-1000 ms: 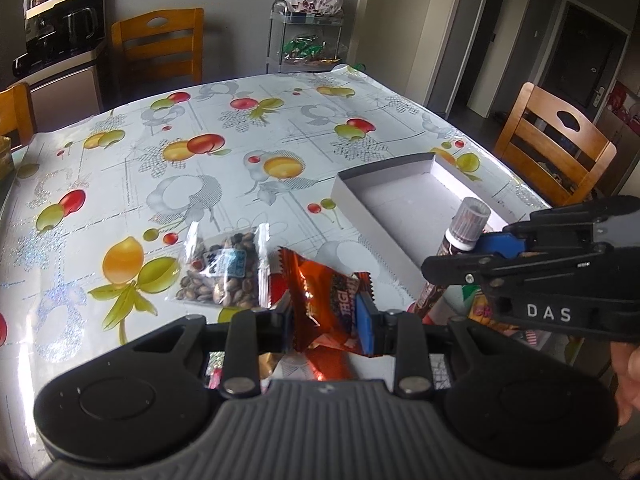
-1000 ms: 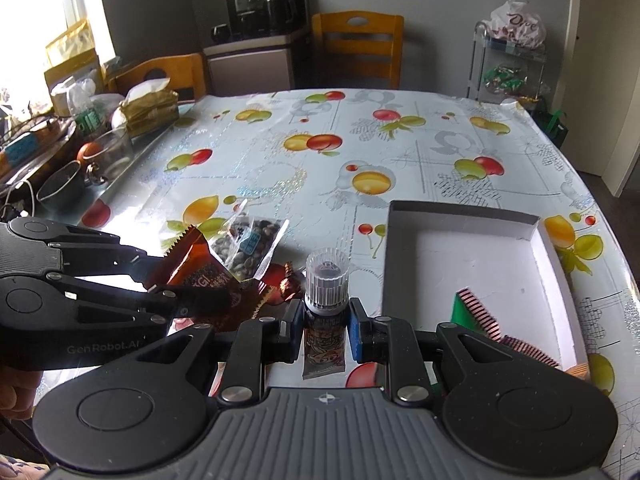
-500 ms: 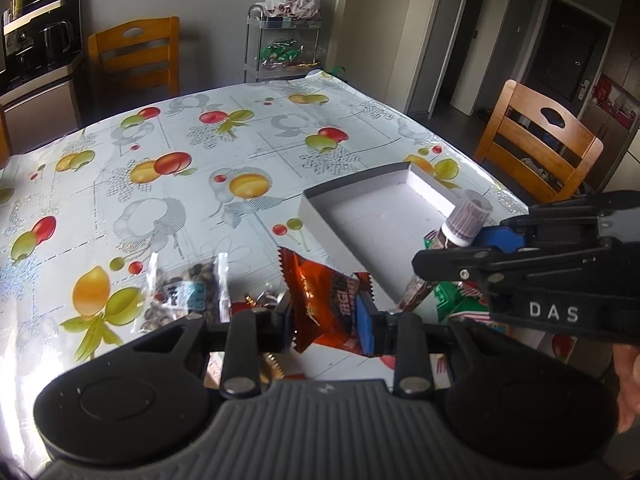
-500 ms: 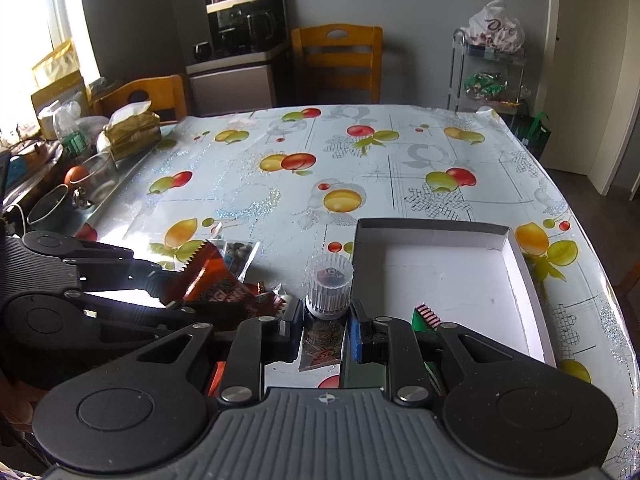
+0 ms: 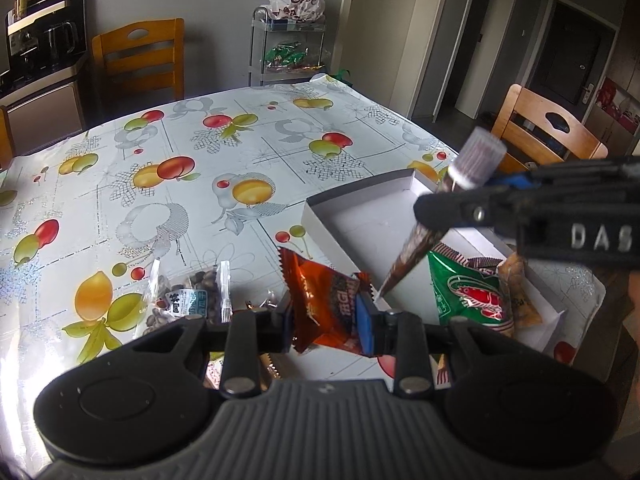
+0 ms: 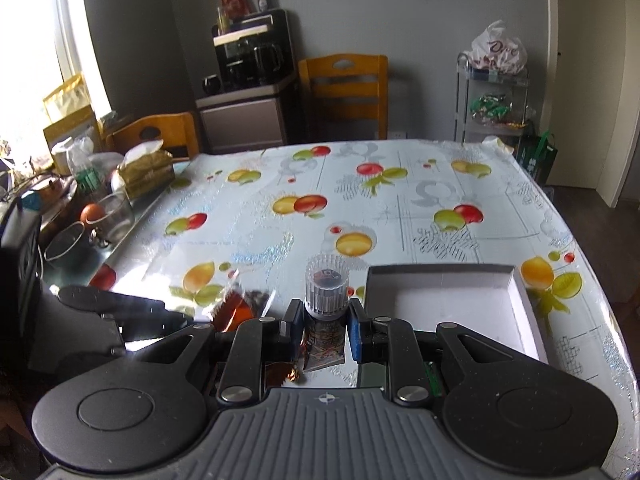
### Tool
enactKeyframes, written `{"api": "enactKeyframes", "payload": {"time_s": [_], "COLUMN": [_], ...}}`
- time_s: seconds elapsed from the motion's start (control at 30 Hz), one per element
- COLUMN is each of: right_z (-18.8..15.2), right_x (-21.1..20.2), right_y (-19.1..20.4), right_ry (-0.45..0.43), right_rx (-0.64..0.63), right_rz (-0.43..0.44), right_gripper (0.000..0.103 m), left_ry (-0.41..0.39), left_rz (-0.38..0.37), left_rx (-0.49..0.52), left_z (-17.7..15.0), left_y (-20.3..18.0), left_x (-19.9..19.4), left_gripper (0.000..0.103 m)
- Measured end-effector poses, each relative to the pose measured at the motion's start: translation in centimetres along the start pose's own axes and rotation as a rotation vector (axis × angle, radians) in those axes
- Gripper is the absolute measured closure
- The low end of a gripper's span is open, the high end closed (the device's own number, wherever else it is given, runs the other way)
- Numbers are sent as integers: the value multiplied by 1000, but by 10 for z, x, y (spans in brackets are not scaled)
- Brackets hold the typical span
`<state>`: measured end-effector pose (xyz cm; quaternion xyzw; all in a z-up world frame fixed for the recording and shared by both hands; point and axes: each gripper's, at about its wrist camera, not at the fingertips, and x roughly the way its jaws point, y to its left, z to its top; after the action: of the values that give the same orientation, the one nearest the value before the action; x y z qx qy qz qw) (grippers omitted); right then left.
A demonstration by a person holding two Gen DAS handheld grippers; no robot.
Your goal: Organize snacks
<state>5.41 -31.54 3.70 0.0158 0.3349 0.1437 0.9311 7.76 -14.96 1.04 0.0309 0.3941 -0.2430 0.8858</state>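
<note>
My left gripper (image 5: 326, 316) is shut on an orange snack packet (image 5: 324, 304), held above the table near the corner of the white box (image 5: 360, 200). My right gripper (image 6: 323, 326) is shut on a cone-shaped snack with a clear ribbed cap (image 6: 326, 290); the left wrist view shows that cone (image 5: 424, 236) lifted over the box, tip down. A green packet (image 5: 468, 292) and a yellowish packet (image 5: 516, 292) lie inside the box. A clear bag of nuts (image 5: 192, 300) rests on the tablecloth left of my left gripper.
The fruit-print tablecloth (image 6: 400, 208) covers the table. Glass bowls (image 6: 116, 216), a tissue pack (image 6: 148, 168) and clutter line the left side. Wooden chairs (image 5: 140, 64) stand around; a wire rack (image 6: 492, 100) holds more snacks. A few small wrappers (image 5: 272, 364) lie under my left gripper.
The right gripper has lifted the cone snack up off the table and over the box. The left gripper has drifted slightly toward the box with the orange packet still held.
</note>
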Motion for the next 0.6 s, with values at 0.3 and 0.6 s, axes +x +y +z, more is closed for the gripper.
{"api": "enactKeyframes", "payload": {"time_s": [0.3, 0.6], "right_z": [9, 6], "right_x": [-13, -22], "right_y": [-25, -62], "right_ry": [-44, -56], "right_rx": [50, 99], "right_rz": [-40, -121], "right_gripper": [79, 79], "left_ry": [-2, -13], "left_rz": [-21, -48], "left_rx": [16, 38], "left_z": [6, 21], "left_y": [-10, -30], "left_x": [4, 12], "left_gripper": [75, 75]}}
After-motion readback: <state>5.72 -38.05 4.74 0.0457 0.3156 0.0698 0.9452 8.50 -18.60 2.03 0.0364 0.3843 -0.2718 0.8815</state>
